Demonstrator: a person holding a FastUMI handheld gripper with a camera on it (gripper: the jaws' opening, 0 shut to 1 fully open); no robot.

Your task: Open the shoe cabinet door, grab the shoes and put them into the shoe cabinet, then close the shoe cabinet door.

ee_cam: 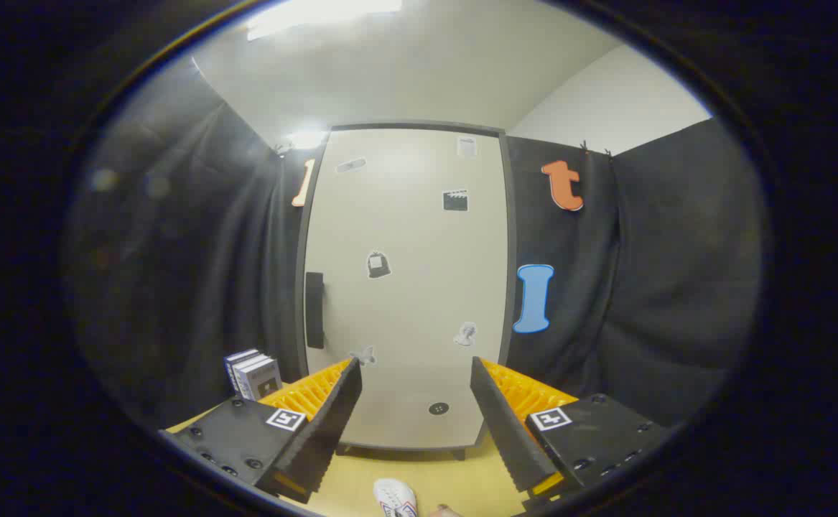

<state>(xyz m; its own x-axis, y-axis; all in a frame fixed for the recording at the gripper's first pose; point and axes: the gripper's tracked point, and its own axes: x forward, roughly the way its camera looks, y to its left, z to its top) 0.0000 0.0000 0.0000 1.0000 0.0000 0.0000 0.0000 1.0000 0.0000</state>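
The shoe cabinet (408, 287) stands shut, its handle (314, 310) on the left edge — a white shoe (396, 497) lies before it; the gripper (416, 380) hangs released, fingers spread, holding nothing.

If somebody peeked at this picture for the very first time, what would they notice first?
Probably the tall pale shoe cabinet door, standing shut straight ahead beyond the open gripper, with little stickers dotted over it and a dark handle on its left edge. Next, the white shoe on the yellow floor, low down between the two fingers. A small stack of boxes sits by the cabinet's lower left corner.
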